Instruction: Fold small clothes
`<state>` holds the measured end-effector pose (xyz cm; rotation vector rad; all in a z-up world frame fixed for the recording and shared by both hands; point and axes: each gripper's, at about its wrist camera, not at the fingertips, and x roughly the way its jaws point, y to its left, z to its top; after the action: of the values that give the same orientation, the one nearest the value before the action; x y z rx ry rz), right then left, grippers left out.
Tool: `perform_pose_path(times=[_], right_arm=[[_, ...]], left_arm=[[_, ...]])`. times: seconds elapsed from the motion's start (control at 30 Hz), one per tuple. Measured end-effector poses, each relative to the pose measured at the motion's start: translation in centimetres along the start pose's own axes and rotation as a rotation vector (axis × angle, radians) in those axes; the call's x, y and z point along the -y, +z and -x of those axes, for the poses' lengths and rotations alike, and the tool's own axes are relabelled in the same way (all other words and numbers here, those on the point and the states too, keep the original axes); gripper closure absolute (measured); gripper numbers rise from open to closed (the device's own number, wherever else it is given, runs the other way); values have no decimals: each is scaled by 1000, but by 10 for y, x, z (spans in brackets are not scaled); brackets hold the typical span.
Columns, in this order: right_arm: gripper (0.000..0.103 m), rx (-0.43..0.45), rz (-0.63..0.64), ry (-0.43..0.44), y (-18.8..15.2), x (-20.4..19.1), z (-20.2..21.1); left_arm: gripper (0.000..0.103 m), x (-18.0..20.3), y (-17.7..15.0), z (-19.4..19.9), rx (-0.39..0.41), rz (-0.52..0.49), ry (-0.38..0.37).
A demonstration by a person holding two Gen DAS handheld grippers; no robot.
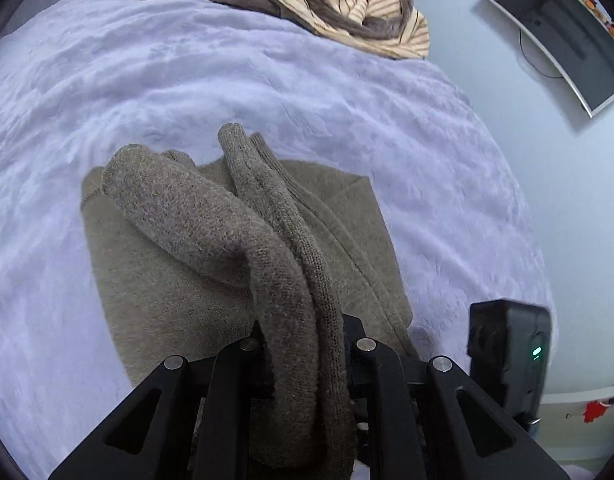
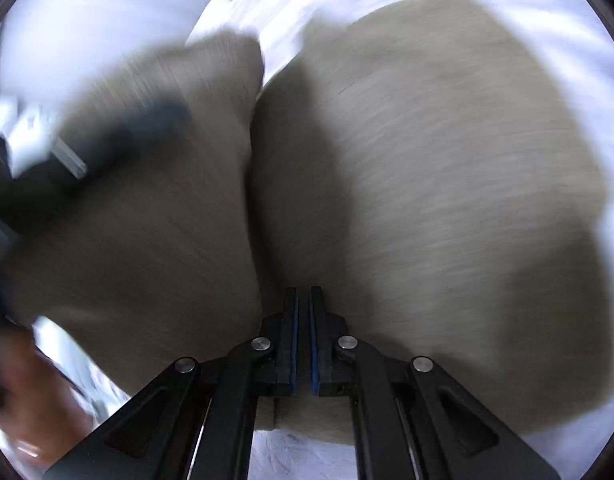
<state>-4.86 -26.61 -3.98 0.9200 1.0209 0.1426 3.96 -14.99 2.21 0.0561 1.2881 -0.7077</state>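
Note:
A taupe knit sweater (image 1: pixel 167 300) lies on the lavender fleece blanket (image 1: pixel 187 80). My left gripper (image 1: pixel 307 344) is shut on the sweater's sleeves (image 1: pixel 283 264) and holds them raised; the thick knit hides its fingertips. In the blurred right wrist view the sweater (image 2: pixel 427 160) fills the frame. My right gripper (image 2: pixel 304 296) has its blue-padded jaws nearly together low over the sweater body, with no cloth visible between them. The other gripper (image 2: pixel 67 160) shows blurred at the left of that view.
A heap of brown and cream-striped clothes (image 1: pixel 347 4) lies at the far edge of the bed. A monitor (image 1: pixel 563 32) hangs on the wall to the right. The right gripper's camera block (image 1: pixel 507 356) is close at my lower right.

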Motion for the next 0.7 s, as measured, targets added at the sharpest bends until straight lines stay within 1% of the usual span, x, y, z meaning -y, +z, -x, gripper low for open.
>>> perform_pose_path(times=[0.03, 0.1, 0.13, 0.17, 0.2, 0.23, 0.27, 0.3, 0.33, 0.37, 0.4, 0.47, 0.5, 0.53, 0.57, 0.6, 0.63, 0.67, 0.7], right_arm=[[98, 3, -37, 20, 3, 12, 7], [98, -2, -109, 66, 9, 34, 16], [98, -7, -138, 95, 12, 43, 18], [98, -12, -169, 127, 15, 51, 20], [98, -9, -187, 147, 16, 54, 22], [96, 3, -215, 178, 18, 60, 25], [87, 16, -242, 210, 21, 65, 28], [79, 33, -282, 266, 23, 72, 31], [61, 47, -325, 321, 28, 81, 34], [58, 54, -359, 351, 29, 84, 33], [57, 58, -387, 378, 30, 87, 33], [57, 61, -438, 420, 32, 96, 35], [57, 61, -457, 439, 33, 99, 43], [57, 65, -480, 466, 32, 100, 40], [55, 72, -496, 487, 32, 104, 43], [55, 79, -509, 501, 23, 100, 29], [54, 88, -530, 525, 22, 105, 32], [50, 99, -551, 554, 18, 108, 32], [46, 108, -566, 587, 11, 101, 21]], left_arm=[[87, 4, -1, -11, -16, -1, 15], [86, 10, -2, -19, -23, -5, 44], [78, 12, -5, -17, -20, -13, 53], [68, 13, -5, -14, -13, -19, 41], [38, 14, -6, -7, 3, -18, 15], [17, 14, -8, 4, 38, -16, -5], [16, 15, -11, 19, 98, -25, -18], [16, 17, -12, 27, 122, -40, -28], [15, 18, -13, 37, 133, -64, -36], [15, 17, -14, 43, 141, -68, -23], [15, 14, -16, 49, 155, -58, -3], [15, -4, -19, 57, 179, -10, 43], [15, -15, -19, 58, 184, 20, 72], [15, -32, -22, 57, 185, 71, 115], [15, -46, -23, 54, 176, 114, 144], [15, -60, -26, 51, 161, 159, 171], [15, -75, -30, 47, 148, 208, 198], [15, -89, -35, 44, 143, 254, 221], [15, -101, -40, 42, 142, 290, 241]])
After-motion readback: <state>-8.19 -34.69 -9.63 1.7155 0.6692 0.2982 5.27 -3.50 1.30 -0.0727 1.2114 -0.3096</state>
